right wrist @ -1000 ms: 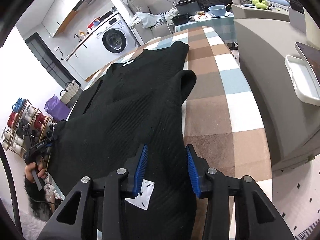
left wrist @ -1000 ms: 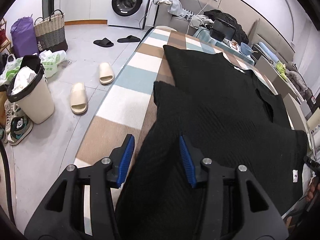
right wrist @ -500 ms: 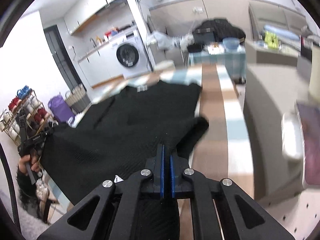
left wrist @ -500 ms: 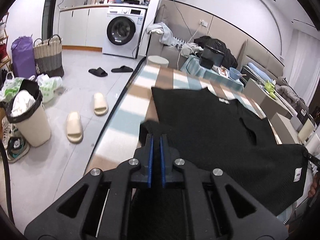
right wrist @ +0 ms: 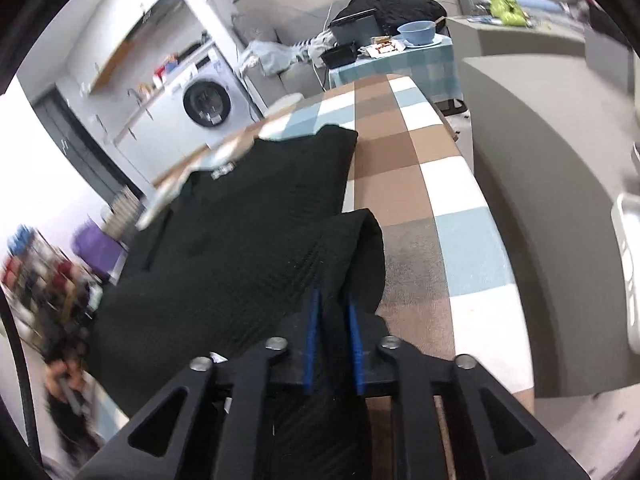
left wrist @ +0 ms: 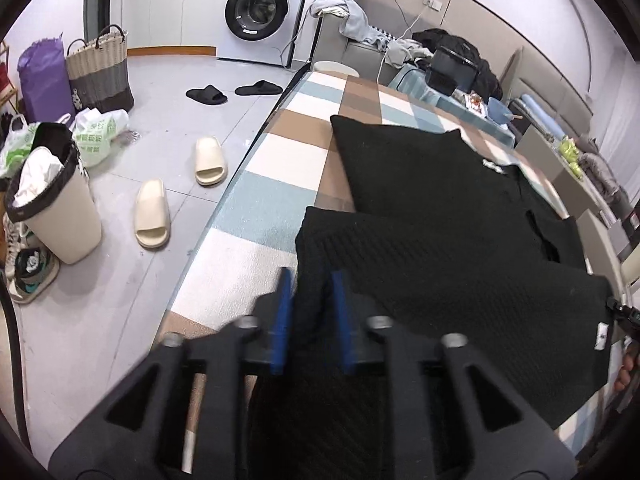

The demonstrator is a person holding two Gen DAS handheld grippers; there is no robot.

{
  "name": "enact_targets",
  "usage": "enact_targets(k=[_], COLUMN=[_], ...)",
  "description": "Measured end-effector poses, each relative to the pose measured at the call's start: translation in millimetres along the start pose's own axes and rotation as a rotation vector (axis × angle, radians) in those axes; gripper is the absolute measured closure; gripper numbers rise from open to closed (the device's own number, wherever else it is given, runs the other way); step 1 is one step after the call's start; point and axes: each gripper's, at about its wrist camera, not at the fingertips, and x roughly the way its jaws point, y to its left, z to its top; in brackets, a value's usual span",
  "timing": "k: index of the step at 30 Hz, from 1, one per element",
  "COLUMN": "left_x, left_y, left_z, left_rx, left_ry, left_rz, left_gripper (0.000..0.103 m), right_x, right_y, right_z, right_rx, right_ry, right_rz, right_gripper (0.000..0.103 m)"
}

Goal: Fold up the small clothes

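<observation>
A black knit garment (left wrist: pixel 440 216) lies on the checked table (left wrist: pixel 272 200), its near edge folded up over itself. My left gripper (left wrist: pixel 310 284) has its blue pads a small way apart with a fold of the black cloth between them. In the right wrist view the same black garment (right wrist: pixel 248 216) covers the left of the checked table (right wrist: pixel 404 176). My right gripper (right wrist: pixel 333 304) also has its pads slightly apart around a bunched corner of the cloth. Whether either still pinches the cloth is unclear.
Left of the table are a bin (left wrist: pixel 52 208), cream slippers (left wrist: pixel 152 216), black slippers (left wrist: pixel 208 94), a woven basket (left wrist: pixel 98 68) and a washing machine (left wrist: pixel 260 12). A grey sofa (right wrist: pixel 540 168) runs along the table's right side. A blue bowl (right wrist: pixel 418 32) sits on a far side table.
Both grippers closed on the garment's near corners, lifted them, and have carried the edge forward and down over the garment. The jaws now stand slightly apart again.
</observation>
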Motion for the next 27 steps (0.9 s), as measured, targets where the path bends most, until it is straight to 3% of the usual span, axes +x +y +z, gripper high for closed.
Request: enact_targets(k=[1, 4, 5, 6, 7, 10, 14, 15, 17, 19, 21, 27], left_x=[0, 8, 10, 11, 11, 9, 20, 22, 21, 12, 0, -17], left_y=[0, -2, -3, -4, -6, -10, -5, -4, 3, 11, 16, 11], left_z=[2, 10, 12, 13, 15, 20, 23, 22, 18, 10, 0, -32], left_rx=[-0.010, -0.037, -0.044, -0.052, -0.049, -0.029, -0.058, -0.065, -0.087, -0.113, -0.111, -0.034], left_ry=[-0.005, -0.006, -0.011, -0.015, -0.025, -0.072, -0.016, 0.000, 0.029, 0.011, -0.016, 0.022], left_rz=[-0.014, -0.027, -0.034, -0.037, -0.036, -0.030, -0.029, -0.027, -0.031, -0.036, -0.034, 0.005], left_gripper=[0.067, 0.066, 0.074, 0.083, 0.099, 0.099, 0.098, 0.094, 0.073, 0.055, 0.052, 0.052], right_x=[3, 14, 16, 17, 17, 4, 19, 22, 15, 4, -9, -39], right_y=[0, 6, 9, 13, 18, 25, 14, 9, 3, -1, -4, 3], right_z=[2, 10, 12, 13, 16, 21, 27, 25, 15, 1, -20, -71], right_rx=[0.008, 0.018, 0.013, 0.001, -0.016, -0.039, 0.000, 0.022, 0.048, 0.055, 0.059, 0.010], right_ry=[-0.001, -0.005, -0.016, -0.020, -0.028, -0.117, -0.041, -0.010, 0.009, 0.016, 0.033, 0.070], right_rz=[0.000, 0.009, 0.002, -0.001, 0.004, 0.064, -0.047, -0.057, -0.010, 0.014, 0.030, 0.025], right_gripper=[0.072, 0.073, 0.077, 0.091, 0.097, 0.098, 0.091, 0.088, 0.082, 0.067, 0.062, 0.062])
